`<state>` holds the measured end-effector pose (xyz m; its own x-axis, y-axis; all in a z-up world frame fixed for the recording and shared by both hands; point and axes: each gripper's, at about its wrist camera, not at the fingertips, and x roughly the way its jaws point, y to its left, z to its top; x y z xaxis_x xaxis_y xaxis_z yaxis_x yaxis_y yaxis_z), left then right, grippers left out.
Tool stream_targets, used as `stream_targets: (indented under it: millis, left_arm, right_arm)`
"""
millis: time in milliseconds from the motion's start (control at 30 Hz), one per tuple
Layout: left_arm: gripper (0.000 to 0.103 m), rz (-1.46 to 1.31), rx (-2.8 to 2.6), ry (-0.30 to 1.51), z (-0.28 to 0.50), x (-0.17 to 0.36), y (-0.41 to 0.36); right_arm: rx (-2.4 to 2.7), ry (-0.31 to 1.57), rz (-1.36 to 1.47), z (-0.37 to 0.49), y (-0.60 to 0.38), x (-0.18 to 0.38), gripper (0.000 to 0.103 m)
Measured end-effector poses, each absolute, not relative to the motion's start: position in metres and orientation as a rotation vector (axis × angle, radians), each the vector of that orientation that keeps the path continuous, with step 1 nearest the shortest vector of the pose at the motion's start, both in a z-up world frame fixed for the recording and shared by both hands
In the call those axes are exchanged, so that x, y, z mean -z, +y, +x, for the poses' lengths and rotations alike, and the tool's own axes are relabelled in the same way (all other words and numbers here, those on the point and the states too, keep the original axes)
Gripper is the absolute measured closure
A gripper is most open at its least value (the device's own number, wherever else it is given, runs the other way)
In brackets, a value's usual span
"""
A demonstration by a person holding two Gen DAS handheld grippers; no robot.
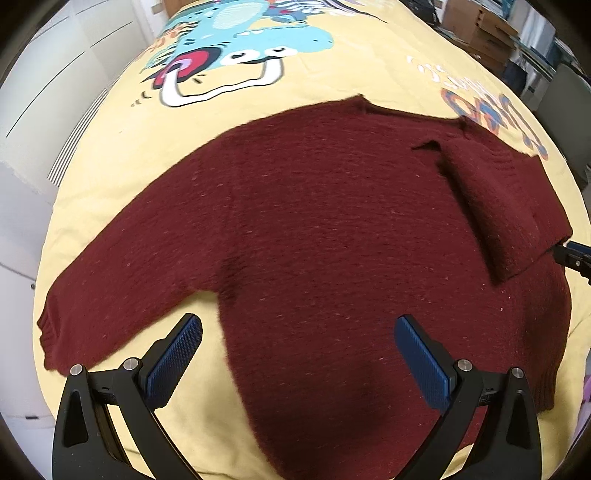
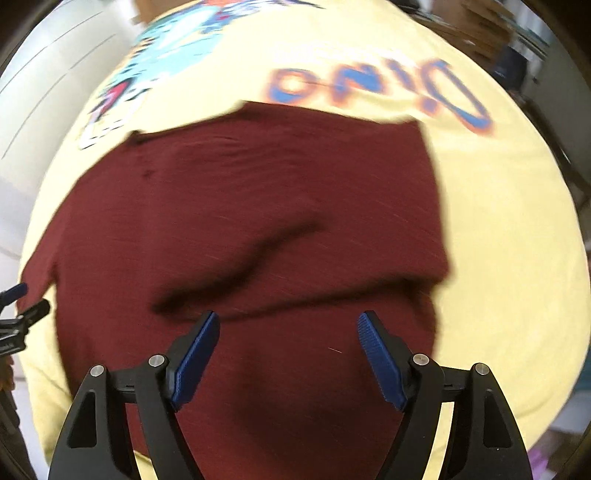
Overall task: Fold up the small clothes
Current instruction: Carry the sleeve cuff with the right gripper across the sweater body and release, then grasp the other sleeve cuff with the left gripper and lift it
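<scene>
A dark red knit sweater (image 1: 314, 229) lies flat on a yellow dinosaur-print sheet (image 1: 332, 81). Its left sleeve (image 1: 110, 288) stretches out to the left. Its right sleeve (image 1: 495, 206) is folded in over the body. My left gripper (image 1: 297, 328) is open and empty above the sweater's lower left part. My right gripper (image 2: 288, 321) is open and empty above the sweater (image 2: 258, 206), just short of the folded sleeve's edge (image 2: 295, 295). The right wrist view is blurred. The right gripper's tip also shows at the left wrist view's right edge (image 1: 572, 254).
The yellow sheet (image 2: 498, 221) covers a bed with a blue "Dino" print (image 2: 369, 85) beyond the sweater. White cabinet doors (image 1: 55, 74) stand to the left. Cardboard boxes (image 1: 484, 29) and clutter stand at the far right. The left gripper shows at the right view's left edge (image 2: 18, 310).
</scene>
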<state>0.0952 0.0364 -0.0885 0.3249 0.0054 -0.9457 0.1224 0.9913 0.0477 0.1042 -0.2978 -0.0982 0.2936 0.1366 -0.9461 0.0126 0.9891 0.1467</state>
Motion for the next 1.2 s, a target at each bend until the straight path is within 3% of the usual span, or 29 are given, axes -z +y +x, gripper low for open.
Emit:
stream_targets:
  millis: [567, 833, 1133, 1200]
  left_arm:
    - [0.001, 0.297, 0.449, 1.215, 0.153, 0.096, -0.136]
    - [0.002, 0.438, 0.517, 1.243, 0.169, 0.128, -0.209]
    - [0.031, 0.542, 0.461, 1.297, 0.186, 0.172, -0.232]
    - [0.057, 0.509, 0.457, 1.291, 0.193, 0.171, -0.227]
  right_arm:
    - [0.037, 1.275, 0.279, 0.079, -0.372, 0.116, 0.024]
    - [0.047, 1.293, 0.305, 0.08, -0.381, 0.126, 0.024]
    - [0.063, 1.307, 0.332, 0.076, -0.388, 0.134, 0.024]
    - [0.064, 1.299, 0.34, 0.076, -0.389, 0.132, 0.024]
